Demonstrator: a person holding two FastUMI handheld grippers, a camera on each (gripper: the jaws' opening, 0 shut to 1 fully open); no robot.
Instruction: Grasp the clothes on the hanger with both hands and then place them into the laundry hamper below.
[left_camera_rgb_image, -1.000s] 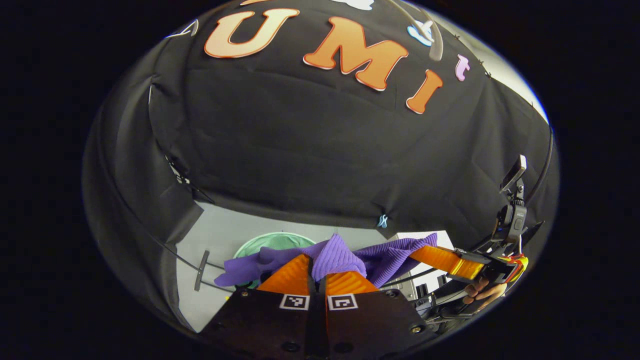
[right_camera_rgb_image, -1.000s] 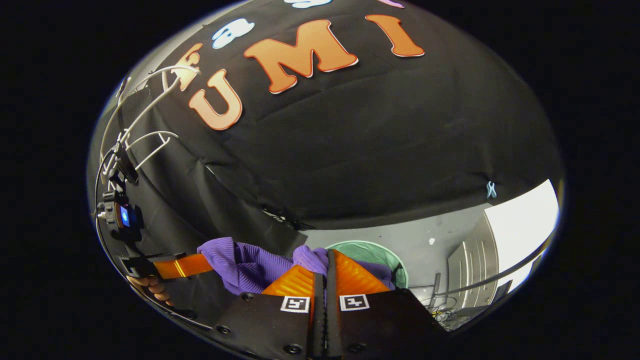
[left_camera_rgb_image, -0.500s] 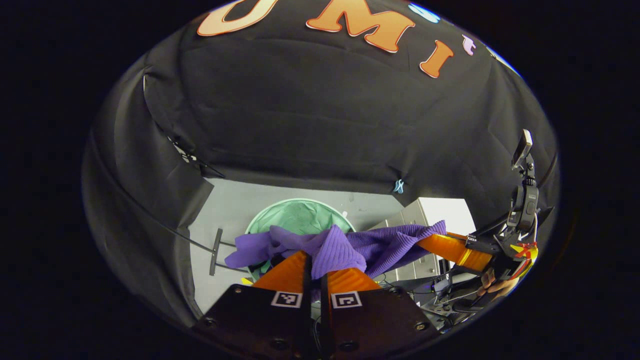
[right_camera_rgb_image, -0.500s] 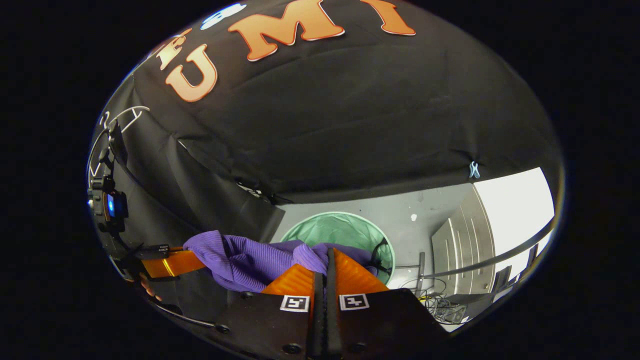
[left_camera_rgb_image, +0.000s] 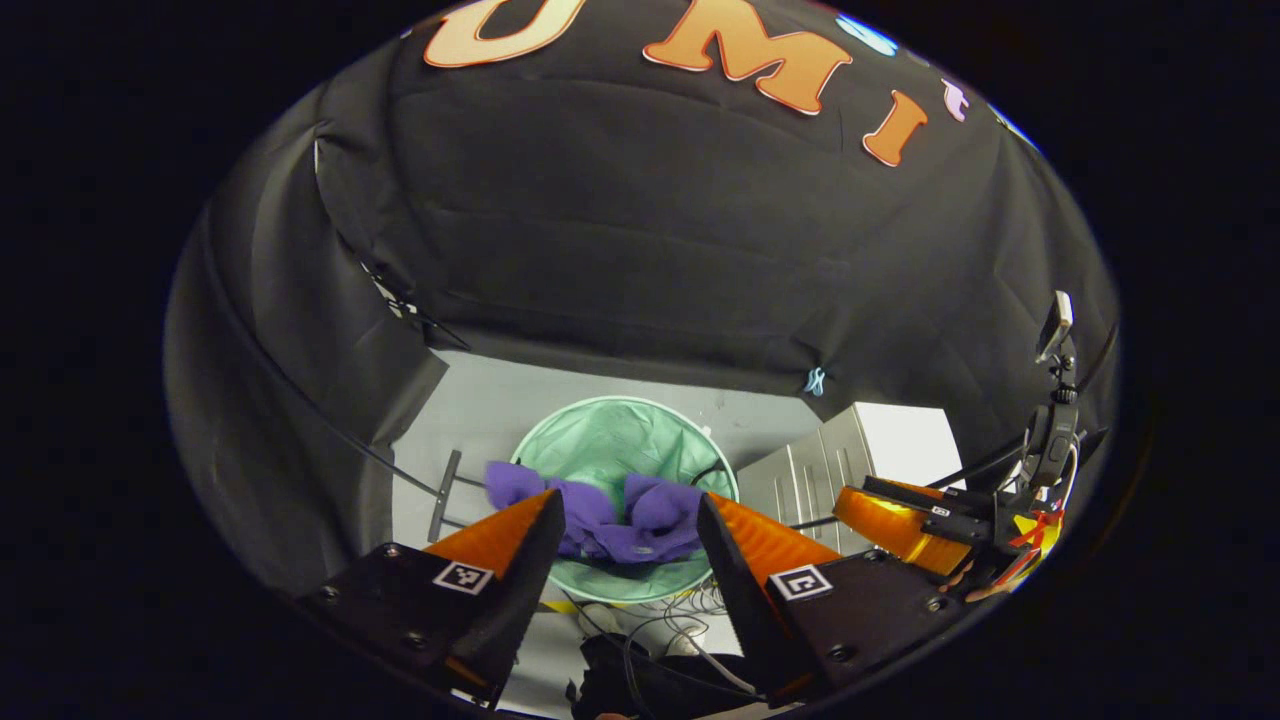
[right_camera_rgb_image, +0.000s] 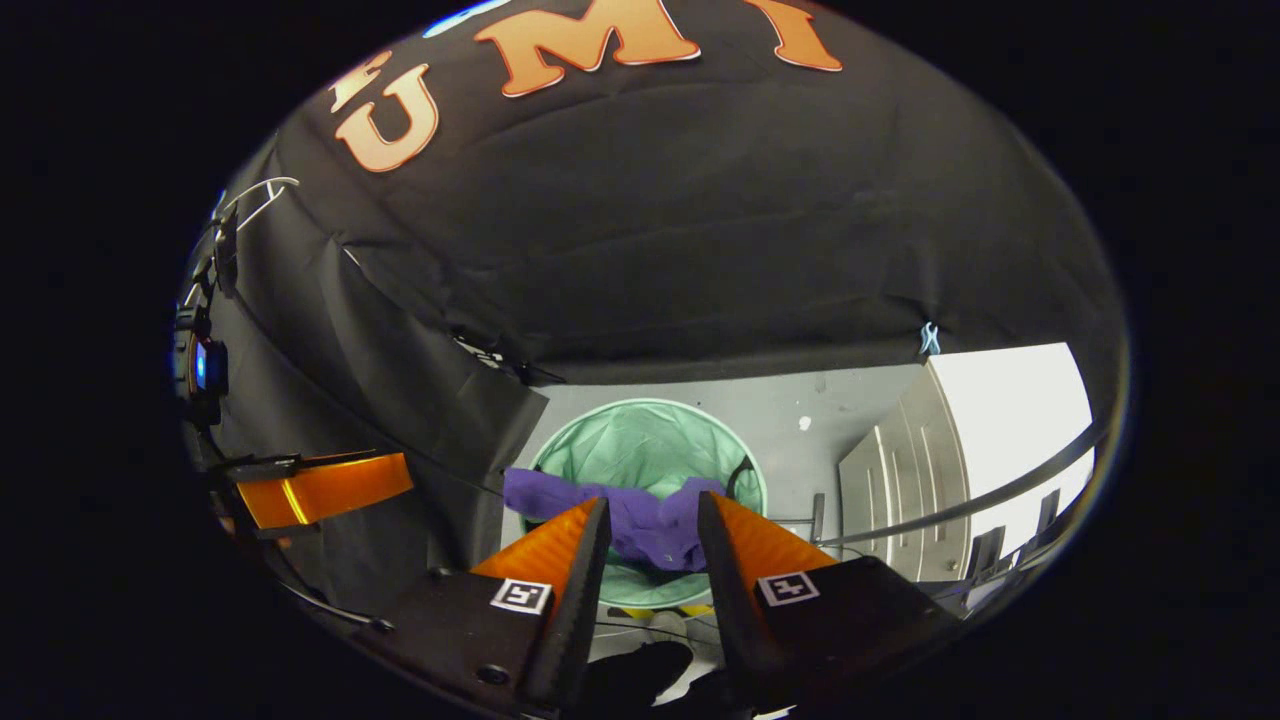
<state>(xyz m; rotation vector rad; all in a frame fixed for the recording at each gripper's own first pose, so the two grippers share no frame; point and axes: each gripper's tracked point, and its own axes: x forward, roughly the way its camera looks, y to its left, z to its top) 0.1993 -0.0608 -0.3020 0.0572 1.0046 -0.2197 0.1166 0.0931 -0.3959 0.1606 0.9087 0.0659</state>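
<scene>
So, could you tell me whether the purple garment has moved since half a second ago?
Yes: the purple garment has dropped from the tongs into the green hamper below.

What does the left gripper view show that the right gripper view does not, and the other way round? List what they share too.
Left gripper view: the right claw off at the far right. Right gripper view: the left claw off at the far left, and a white wire hanger high up by the wall. Both: the purple garment lying in the green hamper, a grey cabinet beside it, and each view's own claw open above them.
</scene>
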